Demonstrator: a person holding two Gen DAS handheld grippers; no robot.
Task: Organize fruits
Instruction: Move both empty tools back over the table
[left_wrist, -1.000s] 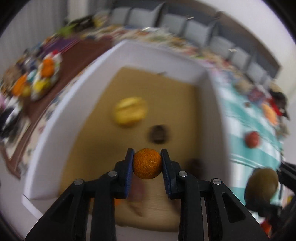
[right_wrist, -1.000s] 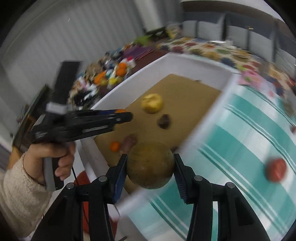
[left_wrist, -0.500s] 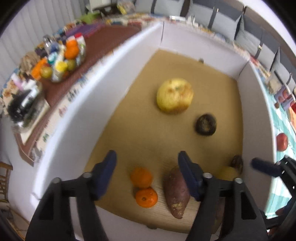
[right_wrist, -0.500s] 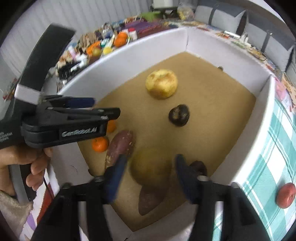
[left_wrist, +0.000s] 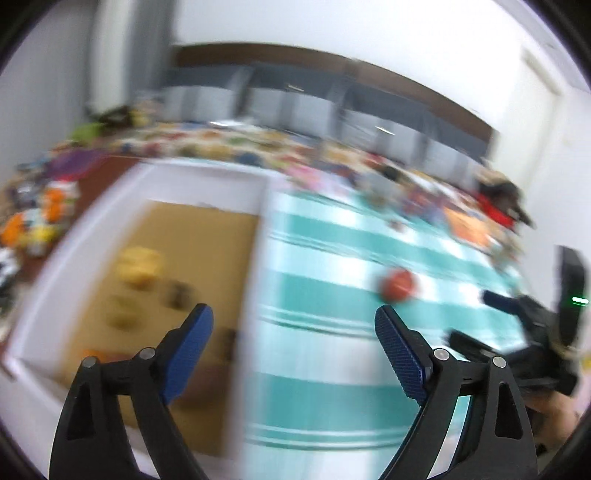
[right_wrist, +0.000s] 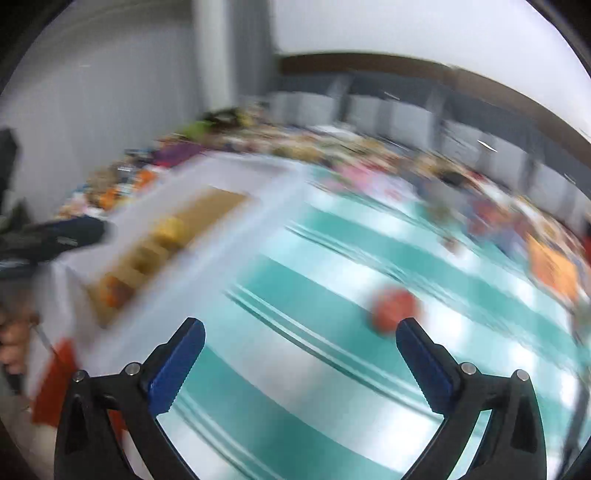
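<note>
Both your wrist views are motion-smeared. Fruits in the white box (left_wrist: 74, 236), ahead-left of your left gripper (left_wrist: 293, 325), blur to yellow and dark blobs, kinds unreadable. Red fruit (right_wrist: 393, 308) beside your right gripper (right_wrist: 300, 339): edges indistinct. Far clutter illegible.

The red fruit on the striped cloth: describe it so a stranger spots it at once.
Find the teal-and-white striped tablecloth to the right of the white box. One round red fruit lies alone on it, outside the box; the blurred yellow and orange fruits all sit inside.
</note>
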